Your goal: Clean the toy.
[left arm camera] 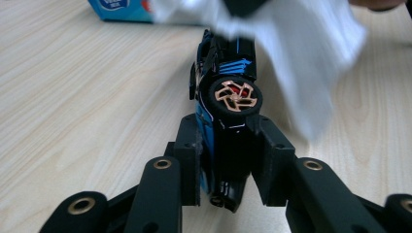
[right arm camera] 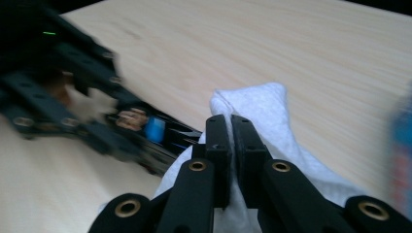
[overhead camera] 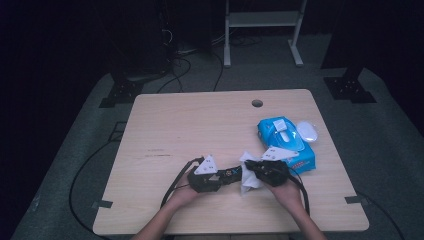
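A: What's the setting?

B: A pale, rounded-corner wood-grain table (overhead camera: 190, 125) on grey carpet in a dark room, its far left half bare.

A: And on it?

B: A glossy blue wet-wipe pack (overhead camera: 288, 145) at the right edge. Near centre, the left gripper (left arm camera: 228, 160) clamps a black toy car with blue stripes (left arm camera: 226, 92), copper-spoked wheel up. The right gripper (right arm camera: 231, 145) pinches a soft crumpled white wipe (right arm camera: 262, 111) against the car.

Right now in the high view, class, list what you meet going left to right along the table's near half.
Left gripper → black and blue toy car → white wipe → right gripper → blue wipes pack.
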